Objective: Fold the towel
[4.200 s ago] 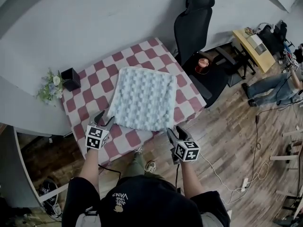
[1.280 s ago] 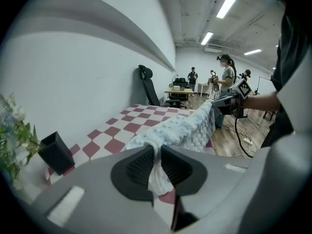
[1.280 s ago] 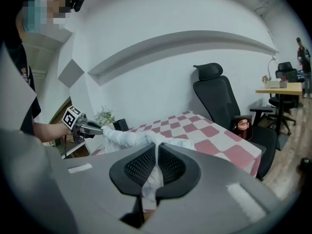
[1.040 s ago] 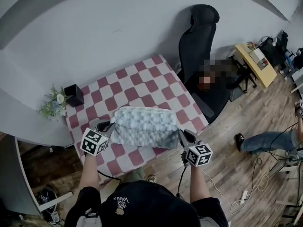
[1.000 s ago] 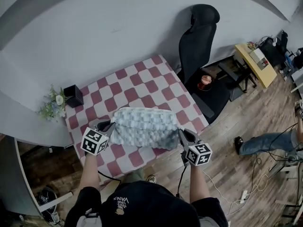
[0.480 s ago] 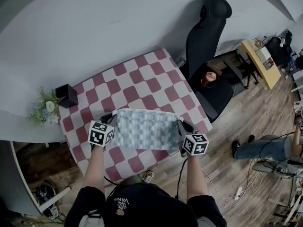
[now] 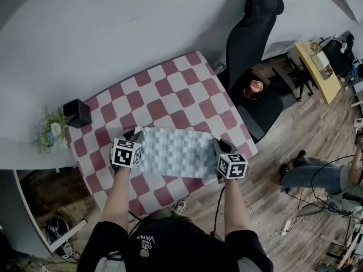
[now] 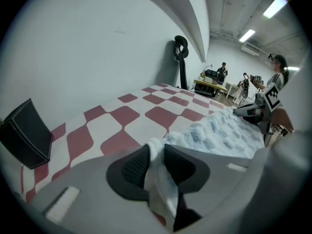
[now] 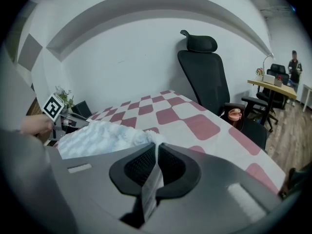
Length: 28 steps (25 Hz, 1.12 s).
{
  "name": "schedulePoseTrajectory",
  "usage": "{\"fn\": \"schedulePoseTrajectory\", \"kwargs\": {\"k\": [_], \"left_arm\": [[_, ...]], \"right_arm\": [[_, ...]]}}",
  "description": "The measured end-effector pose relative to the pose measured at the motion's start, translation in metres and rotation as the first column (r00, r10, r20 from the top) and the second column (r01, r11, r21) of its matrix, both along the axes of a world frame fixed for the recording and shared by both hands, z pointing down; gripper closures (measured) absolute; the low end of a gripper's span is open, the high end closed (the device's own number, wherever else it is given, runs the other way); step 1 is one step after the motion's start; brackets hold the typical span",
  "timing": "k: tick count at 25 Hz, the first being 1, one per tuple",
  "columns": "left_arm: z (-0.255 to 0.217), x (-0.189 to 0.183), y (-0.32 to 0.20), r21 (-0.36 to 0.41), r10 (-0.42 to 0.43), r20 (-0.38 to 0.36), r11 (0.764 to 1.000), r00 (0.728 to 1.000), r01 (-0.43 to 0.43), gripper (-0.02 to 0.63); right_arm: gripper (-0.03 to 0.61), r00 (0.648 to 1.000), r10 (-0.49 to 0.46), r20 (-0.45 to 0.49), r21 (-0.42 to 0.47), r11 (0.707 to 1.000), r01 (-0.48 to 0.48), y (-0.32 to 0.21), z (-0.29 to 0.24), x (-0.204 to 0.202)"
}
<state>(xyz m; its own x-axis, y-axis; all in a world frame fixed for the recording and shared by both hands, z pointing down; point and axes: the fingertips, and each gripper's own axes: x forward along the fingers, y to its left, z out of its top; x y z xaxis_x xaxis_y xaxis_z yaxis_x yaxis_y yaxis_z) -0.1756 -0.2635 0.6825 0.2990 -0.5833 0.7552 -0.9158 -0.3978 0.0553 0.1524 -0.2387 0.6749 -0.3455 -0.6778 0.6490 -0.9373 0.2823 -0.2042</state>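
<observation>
The pale blue knobbly towel (image 7: 173, 152) lies folded in half, as a flat strip on the red-and-white checked table (image 7: 170, 89), near its front edge. My left gripper (image 7: 135, 136) is at the strip's left end. Its jaws are opening, and the towel's corner (image 8: 156, 152) stands loosely between the pads. My right gripper (image 7: 217, 147) is at the right end, shut on the other corner (image 9: 155, 139), with a thin fold of cloth pinched between its pads. Each gripper view shows the towel (image 8: 219, 133) (image 9: 102, 133) stretching across to the other gripper.
A black box (image 7: 77, 112) and a small bunch of flowers (image 7: 48, 130) sit at the table's left edge. A black office chair (image 7: 255, 33) stands by the right corner, with a cup (image 7: 256, 88) on its seat. People and desks are far off at the right.
Both grippers carried the towel's near edge up, over and down onto the far half, so the spread towel is now a folded strip. The gap between the left jaws has widened.
</observation>
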Motion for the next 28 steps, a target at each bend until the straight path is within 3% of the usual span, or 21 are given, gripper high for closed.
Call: {"fn": "schedulePoseTrajectory", "kwargs": {"k": [4, 11, 13, 18, 23, 28], "left_arm": [[0.004, -0.008, -0.003, -0.011, -0.047, 0.003, 0.999, 0.999, 0.047, 0.441], [0.004, -0.014, -0.004, -0.008, -0.083, -0.006, 0.997, 0.997, 0.083, 0.397], [0.000, -0.015, -0.003, -0.002, -0.088, -0.032, 0.996, 0.996, 0.088, 0.396], [-0.020, -0.026, -0.003, 0.041, -0.120, -0.112, 0.991, 0.986, 0.126, 0.385], [-0.040, -0.042, 0.003, 0.117, -0.158, -0.087, 0.979, 0.984, 0.168, 0.385], [-0.058, -0.047, 0.020, 0.171, -0.161, -0.073, 0.970, 0.984, 0.171, 0.385]], "right_arm": [[0.551, 0.999, 0.024, -0.030, -0.029, 0.999, -0.025, -0.001, 0.008, 0.004], [0.489, 0.995, 0.090, -0.031, -0.043, 0.995, -0.091, -0.004, 0.011, 0.013], [0.440, 0.992, 0.125, 0.018, -0.022, 0.992, -0.125, -0.004, 0.006, 0.018], [0.433, 0.973, 0.194, 0.124, 0.015, 0.980, -0.197, 0.005, -0.010, 0.029], [0.426, 0.943, 0.262, 0.205, 0.044, 0.960, -0.276, 0.029, -0.029, 0.044], [0.408, 0.917, 0.287, 0.279, 0.019, 0.953, -0.304, 0.062, -0.033, 0.042]]}}
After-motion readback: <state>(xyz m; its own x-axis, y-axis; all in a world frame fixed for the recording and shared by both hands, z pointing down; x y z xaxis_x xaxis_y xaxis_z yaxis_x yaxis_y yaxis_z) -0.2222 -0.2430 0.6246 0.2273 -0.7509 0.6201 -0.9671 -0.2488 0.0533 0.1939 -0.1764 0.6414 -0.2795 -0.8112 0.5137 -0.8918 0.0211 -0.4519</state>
